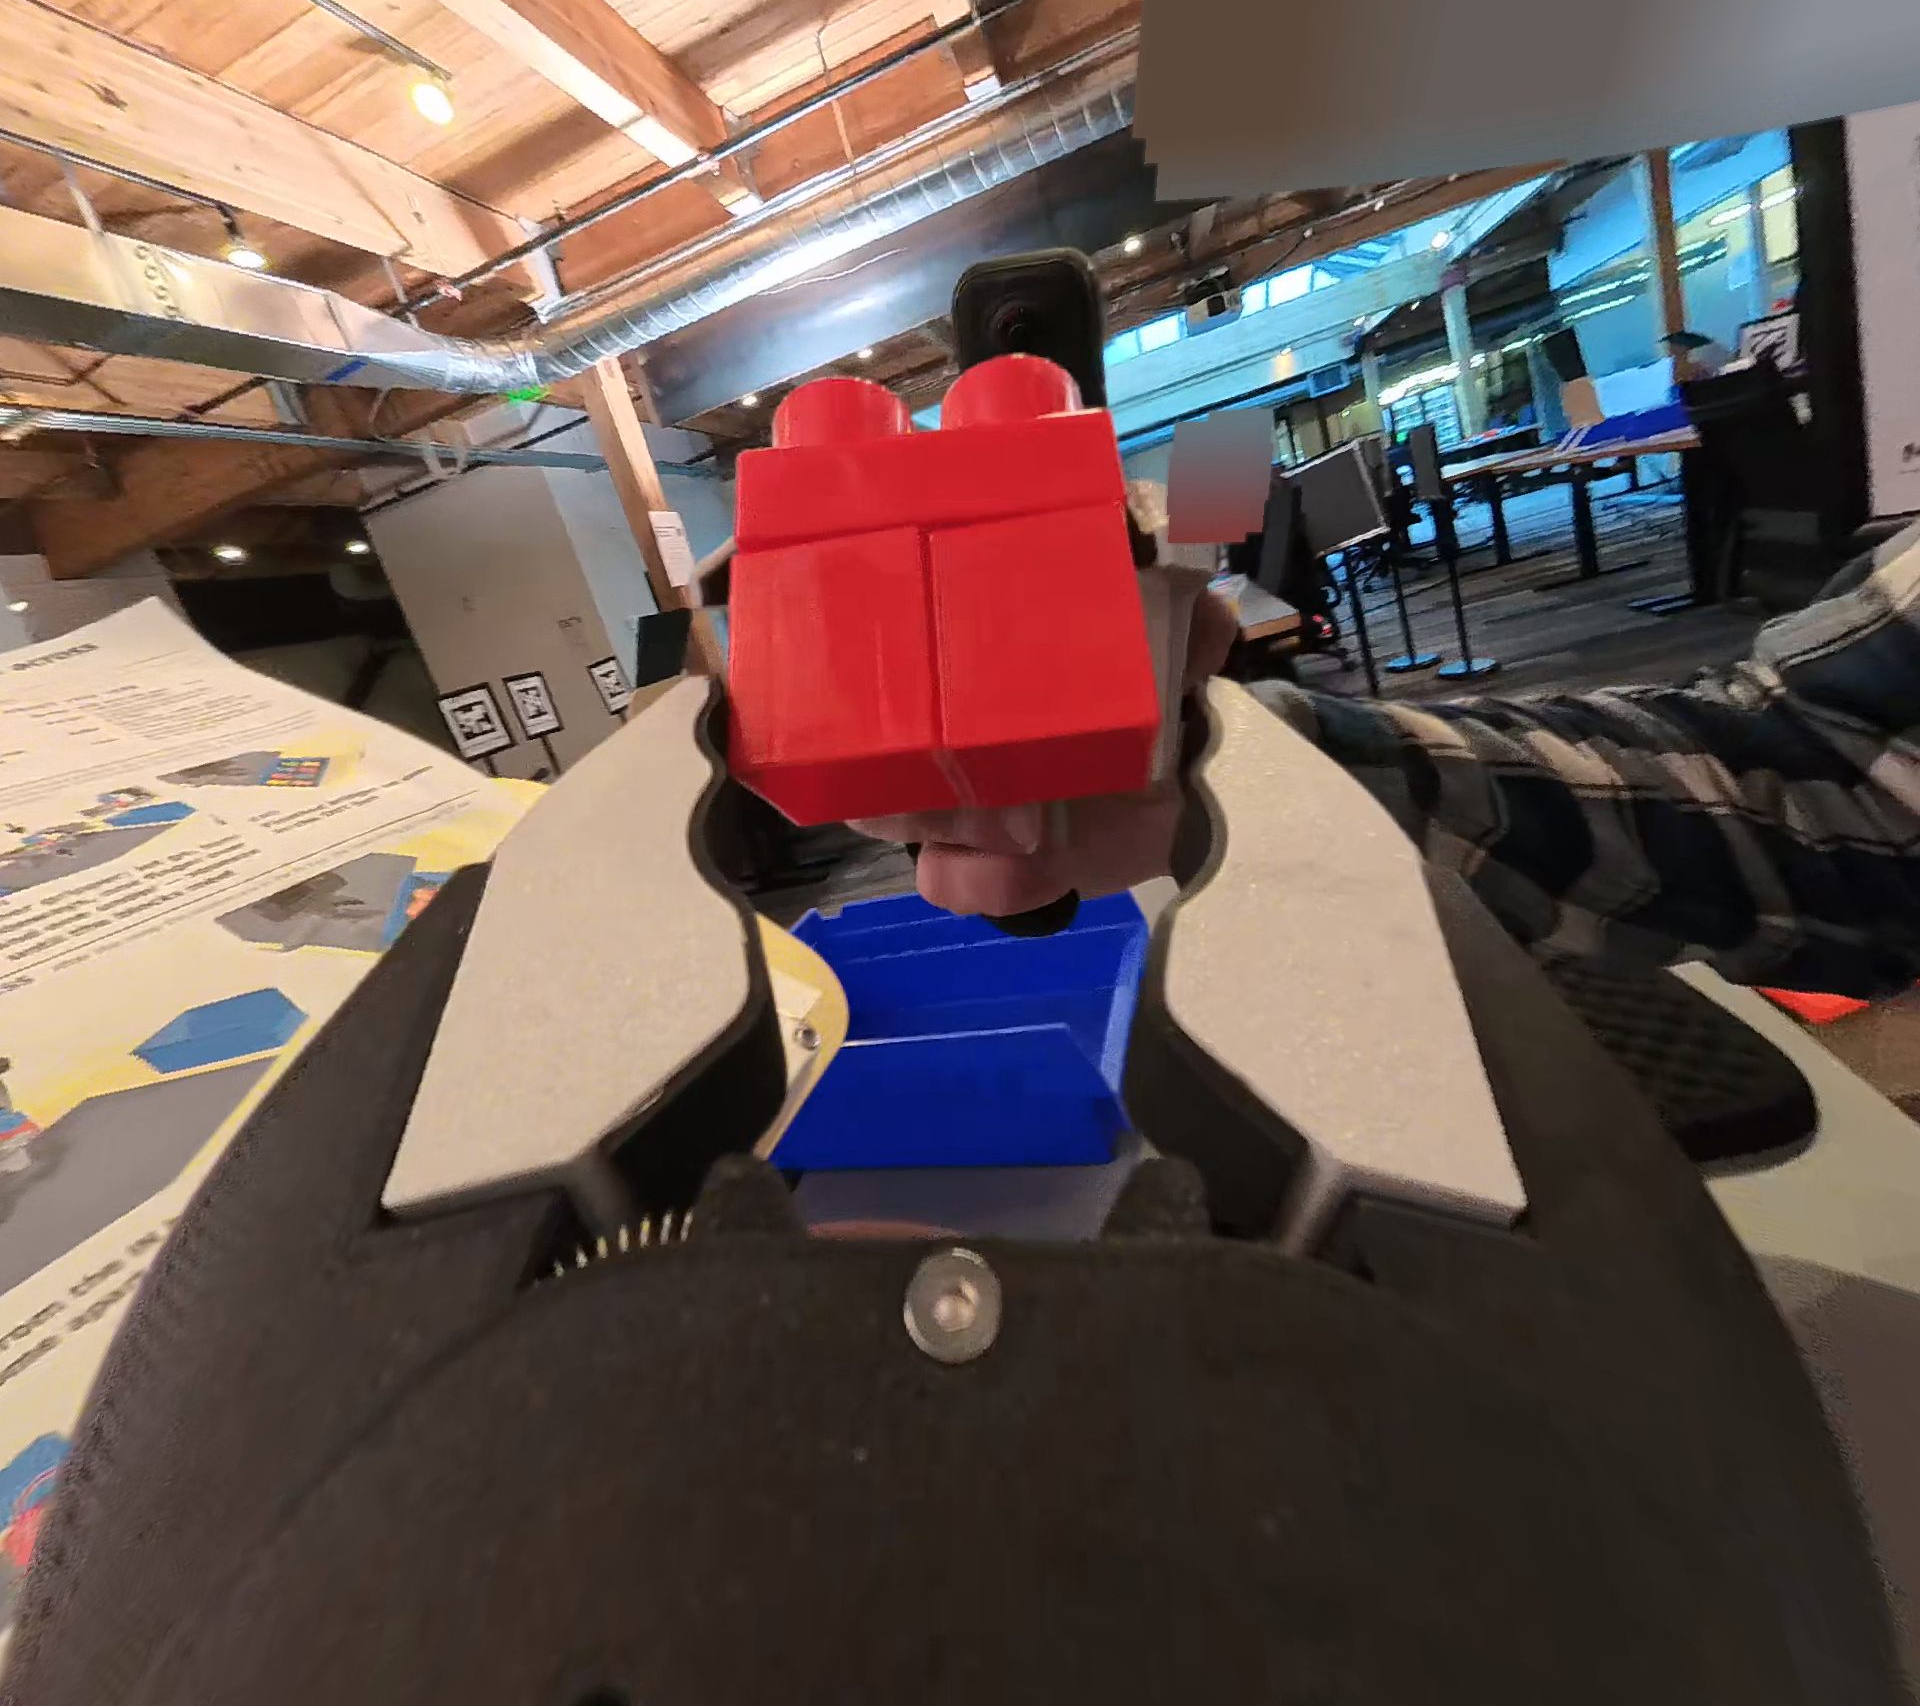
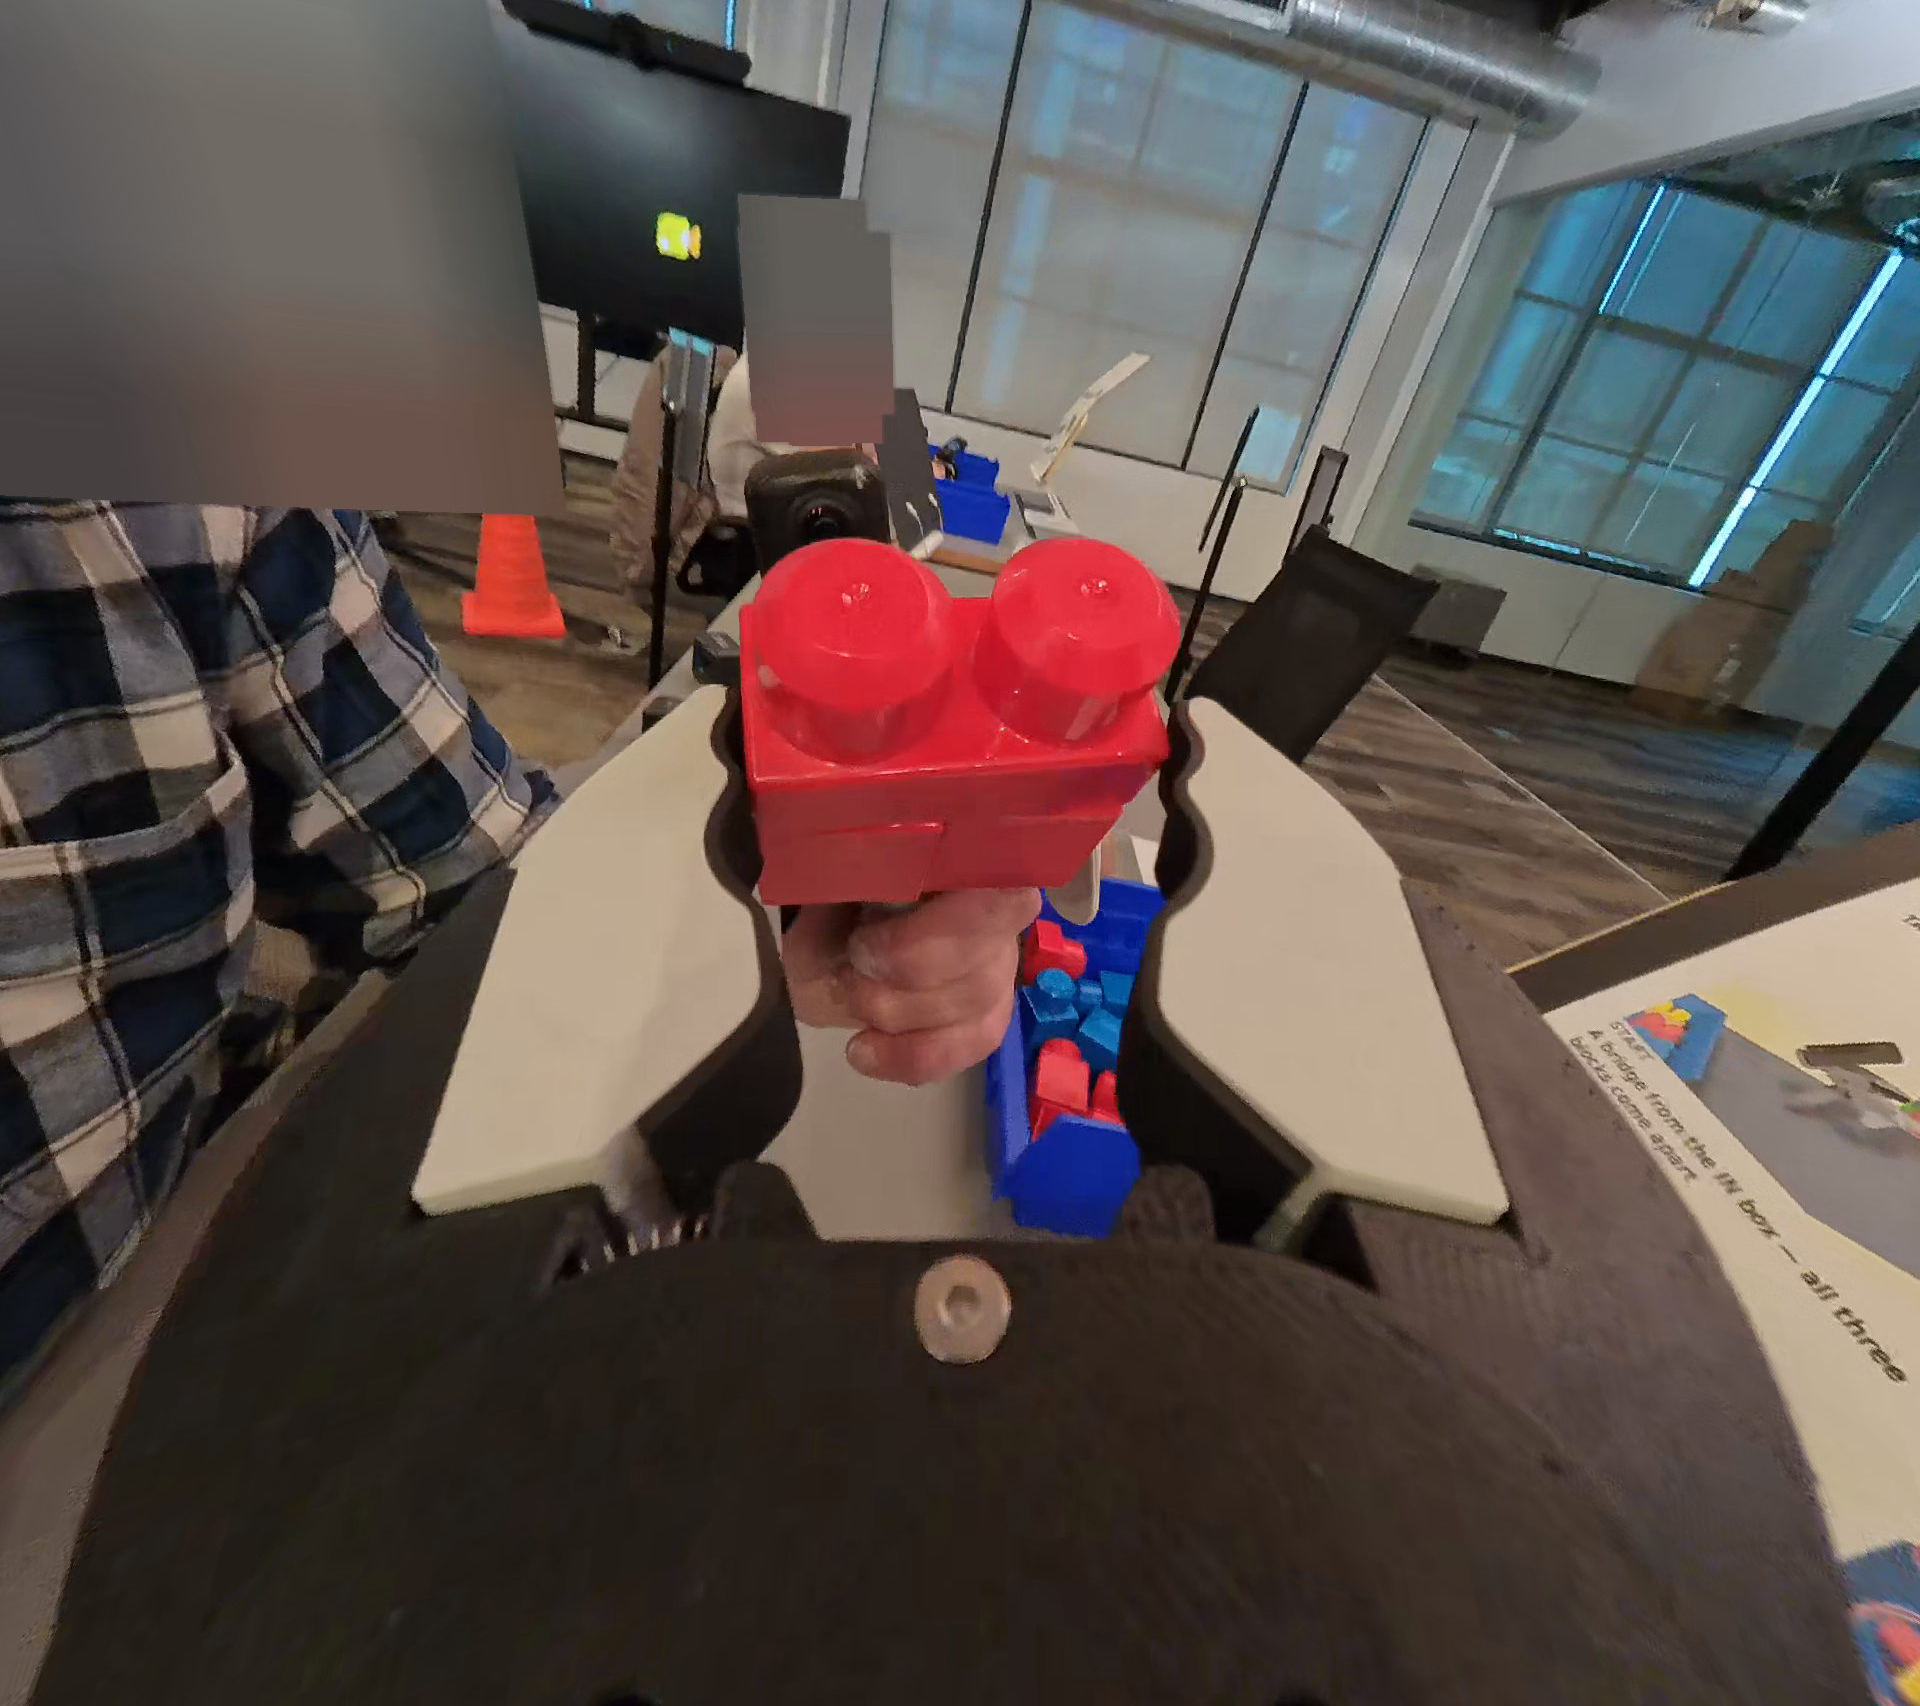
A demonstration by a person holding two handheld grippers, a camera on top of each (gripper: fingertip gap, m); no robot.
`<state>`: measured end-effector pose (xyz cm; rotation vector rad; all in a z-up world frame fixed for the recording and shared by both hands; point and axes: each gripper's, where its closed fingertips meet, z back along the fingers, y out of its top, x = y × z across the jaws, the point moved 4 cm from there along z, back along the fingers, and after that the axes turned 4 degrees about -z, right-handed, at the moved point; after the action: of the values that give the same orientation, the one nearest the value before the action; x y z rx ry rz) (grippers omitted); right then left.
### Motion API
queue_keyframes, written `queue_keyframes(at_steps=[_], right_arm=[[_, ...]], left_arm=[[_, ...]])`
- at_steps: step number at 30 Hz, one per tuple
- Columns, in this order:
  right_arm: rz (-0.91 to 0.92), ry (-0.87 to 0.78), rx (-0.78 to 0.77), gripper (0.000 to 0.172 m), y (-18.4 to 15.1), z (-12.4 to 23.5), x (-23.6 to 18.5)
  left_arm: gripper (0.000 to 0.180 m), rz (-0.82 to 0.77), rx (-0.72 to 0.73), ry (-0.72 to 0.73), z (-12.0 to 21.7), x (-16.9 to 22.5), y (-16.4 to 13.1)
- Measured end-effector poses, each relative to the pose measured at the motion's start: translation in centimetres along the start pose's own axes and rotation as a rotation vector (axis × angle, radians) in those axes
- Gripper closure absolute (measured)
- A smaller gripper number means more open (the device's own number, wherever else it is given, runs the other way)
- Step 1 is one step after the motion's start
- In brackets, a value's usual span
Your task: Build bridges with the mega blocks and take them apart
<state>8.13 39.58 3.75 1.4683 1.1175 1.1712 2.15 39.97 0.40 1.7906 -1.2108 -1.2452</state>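
Note:
A red two-stud block (image 1: 940, 638) is held up in the air between my two grippers, which face each other. In the right wrist view the block (image 2: 951, 783) sits between my right gripper's (image 2: 951, 773) fingertips, and both pads press on its ends. My left gripper (image 1: 945, 721) stands around the near end of the same block. Its left pad (image 1: 712, 721) is at the block's edge. Its right pad (image 1: 1195, 721) stands off, with a grey finger (image 1: 1179, 617) of the right gripper showing in the gap. A hand (image 2: 914, 981) shows below the block.
An empty blue bin (image 1: 966, 1033) lies below in the left wrist view. A blue bin (image 2: 1070, 1126) with several red and blue blocks lies below in the right wrist view. Printed instruction sheets (image 1: 156, 825) lie on the table. A person in a plaid shirt (image 2: 208, 773) stands close by. The grippers are tip to tip, or close to it.

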Motion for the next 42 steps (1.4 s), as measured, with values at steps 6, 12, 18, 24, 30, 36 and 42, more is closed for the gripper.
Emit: queue_keyframes(at_steps=[6, 12, 18, 24, 30, 36, 42], right_arm=[[-0.027, 0.009, 0.068, 0.095, -0.4, 0.2, -0.2], [0.094, -0.011, -0.04, 0.093, 0.9, 1.0, -0.8], [0.079, 0.04, -0.067, 0.097, 1.0, 1.0, -0.9], [0.088, 0.03, -0.124, 0.098, 0.7, 1.2, -1.0], [0.11, 0.032, -0.155, 0.098, 0.7, 1.3, -1.2], [0.134, 0.035, -0.194, 0.098, 0.4, 1.4, -1.2], [0.159, 0.047, -0.216, 0.098, 0.5, 1.2, -1.4]], left_arm=[[0.105, -0.018, -0.018, 0.01, -0.1, 0.1, -0.2], [0.106, -0.028, -0.035, -0.046, 0.1, 0.4, 0.2], [0.105, -0.053, -0.062, -0.049, 0.0, 0.6, 0.1], [0.107, -0.147, -0.129, -0.011, -0.1, 0.7, -0.4], [0.107, -0.244, -0.176, 0.026, -0.2, 0.8, -0.3], [0.107, -0.243, -0.184, 0.008, -0.1, 0.8, -0.6], [0.107, -0.203, -0.184, -0.021, -0.2, 0.9, -0.9]])
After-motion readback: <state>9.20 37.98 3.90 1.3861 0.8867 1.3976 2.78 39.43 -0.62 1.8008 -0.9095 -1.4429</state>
